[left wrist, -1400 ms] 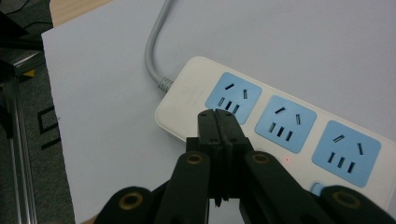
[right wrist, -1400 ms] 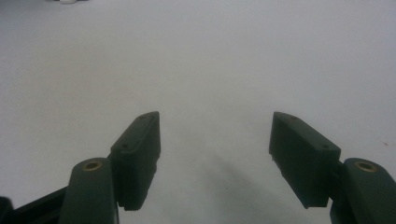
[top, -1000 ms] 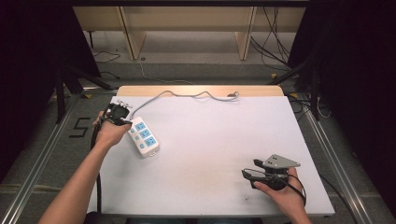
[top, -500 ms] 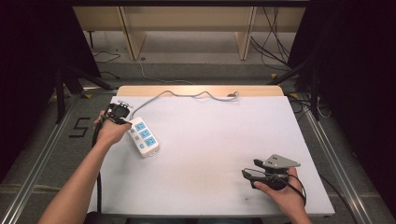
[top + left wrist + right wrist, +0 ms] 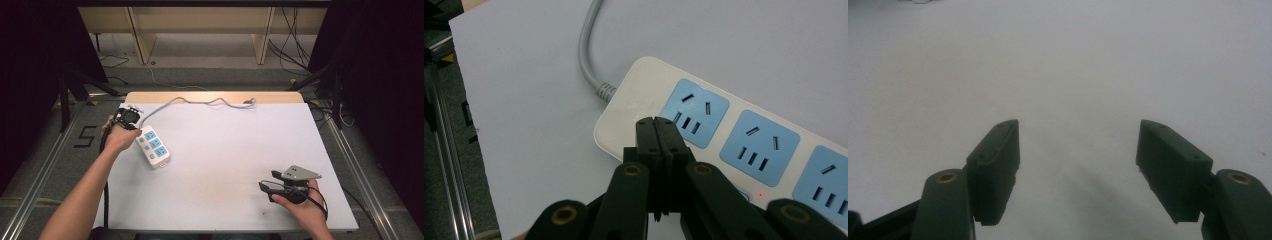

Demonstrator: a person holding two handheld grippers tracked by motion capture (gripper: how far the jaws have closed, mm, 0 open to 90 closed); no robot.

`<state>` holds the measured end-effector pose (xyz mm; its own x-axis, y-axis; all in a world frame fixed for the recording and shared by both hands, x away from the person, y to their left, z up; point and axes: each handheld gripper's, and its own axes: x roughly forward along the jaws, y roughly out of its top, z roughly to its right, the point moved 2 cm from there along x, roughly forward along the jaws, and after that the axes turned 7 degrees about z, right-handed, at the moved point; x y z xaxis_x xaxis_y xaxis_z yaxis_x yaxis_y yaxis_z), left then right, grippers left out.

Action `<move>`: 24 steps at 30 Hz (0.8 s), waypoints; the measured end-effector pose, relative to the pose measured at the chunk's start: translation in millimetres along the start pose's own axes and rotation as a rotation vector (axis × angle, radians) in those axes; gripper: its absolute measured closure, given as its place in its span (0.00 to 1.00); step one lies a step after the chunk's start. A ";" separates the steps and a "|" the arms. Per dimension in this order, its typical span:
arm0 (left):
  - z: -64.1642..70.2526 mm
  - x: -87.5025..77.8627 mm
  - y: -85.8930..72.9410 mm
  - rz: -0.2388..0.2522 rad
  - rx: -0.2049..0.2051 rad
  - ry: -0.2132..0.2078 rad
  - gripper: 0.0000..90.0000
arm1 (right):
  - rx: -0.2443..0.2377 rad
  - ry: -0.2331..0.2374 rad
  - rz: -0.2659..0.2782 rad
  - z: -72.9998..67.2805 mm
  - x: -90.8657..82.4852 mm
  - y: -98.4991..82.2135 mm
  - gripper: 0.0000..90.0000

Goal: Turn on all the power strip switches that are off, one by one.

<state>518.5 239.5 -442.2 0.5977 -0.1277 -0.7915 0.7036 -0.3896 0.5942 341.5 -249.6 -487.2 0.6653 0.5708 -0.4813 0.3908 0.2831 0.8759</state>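
Note:
A white power strip (image 5: 154, 147) with three blue sockets lies on the left part of the white table (image 5: 235, 150). Its grey cable (image 5: 200, 101) runs along the far edge. In the left gripper view the strip (image 5: 724, 135) sits right below my left gripper (image 5: 656, 123), whose jaws are pressed together with nothing between them, tips over the cable end of the strip. A small red light (image 5: 760, 194) glows on the strip. My left gripper (image 5: 135, 125) is held at the strip's far end. My right gripper (image 5: 263, 186) rests near the front right, and its jaws (image 5: 1078, 150) stand open above bare table.
The table's left edge (image 5: 464, 100) is close to the left gripper, with a metal rail (image 5: 45, 165) and floor beyond. A wooden shelf frame (image 5: 200, 30) stands behind the table. Loose cables (image 5: 295, 55) lie on the floor at the back right.

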 end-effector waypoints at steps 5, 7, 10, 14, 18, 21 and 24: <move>1.2 3.6 0.4 -0.013 -0.001 -0.001 1.00 | -0.001 0.000 0.000 -0.1 0.0 0.0 0.39; 1.6 5.3 0.1 -0.023 0.002 -0.001 1.00 | -0.001 0.000 -0.002 -0.1 0.1 -0.2 0.39; 1.6 7.5 0.2 -0.030 0.000 -0.003 1.00 | -0.002 0.001 -0.004 -0.1 0.2 -0.2 0.39; 2.3 9.6 0.7 -0.038 -0.001 -0.007 1.00 | -0.003 0.001 -0.004 -0.1 0.1 -0.2 0.39; 2.6 10.6 0.2 -0.048 0.000 -0.009 1.00 | -0.001 0.000 -0.003 0.4 -0.1 -0.2 0.39; 2.2 11.7 -0.5 -0.058 -0.003 -0.011 1.00 | -0.001 0.000 -0.003 -0.1 0.0 -0.1 0.39; 2.1 12.7 -1.1 -0.066 -0.004 -0.014 1.00 | -0.001 0.002 -0.001 -0.3 0.0 0.1 0.39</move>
<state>524.5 236.4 -453.1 0.5447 -0.1144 -0.8308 0.7429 -0.3939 0.5413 341.2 -249.3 -487.1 0.6638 0.5719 -0.4820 0.3907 0.2843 0.8755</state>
